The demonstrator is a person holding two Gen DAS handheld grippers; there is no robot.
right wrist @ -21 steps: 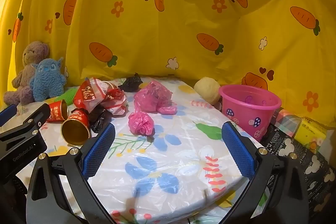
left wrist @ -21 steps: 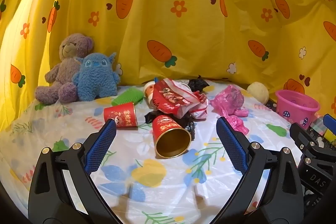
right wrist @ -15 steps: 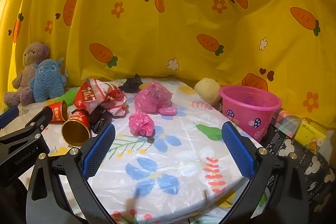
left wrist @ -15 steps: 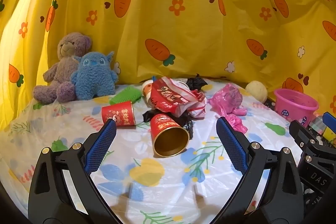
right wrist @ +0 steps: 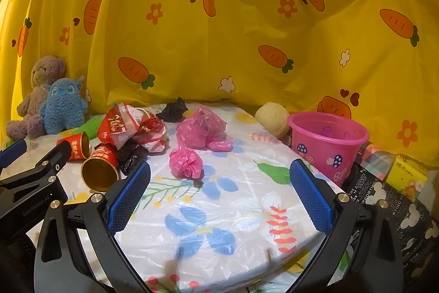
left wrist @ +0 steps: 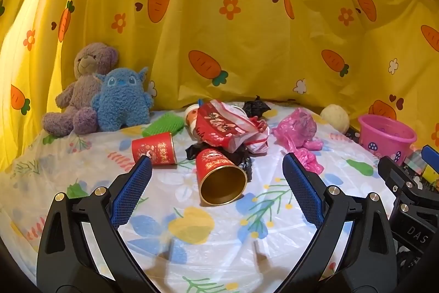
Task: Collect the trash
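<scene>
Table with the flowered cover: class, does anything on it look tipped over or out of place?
Yes. Two red paper cups lie on their sides among crumpled wrappers and pink bags, while the pink bucket stands upright at the table edge.

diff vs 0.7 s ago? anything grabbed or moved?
Nothing grabbed or released. Left tongs crept slightly forward toward the gold-lined red cup; in the right view they slid a little left. Right tongs hold position. Both stay open and empty; pink bags, wrappers and the pink bucket lie unmoved.
</scene>
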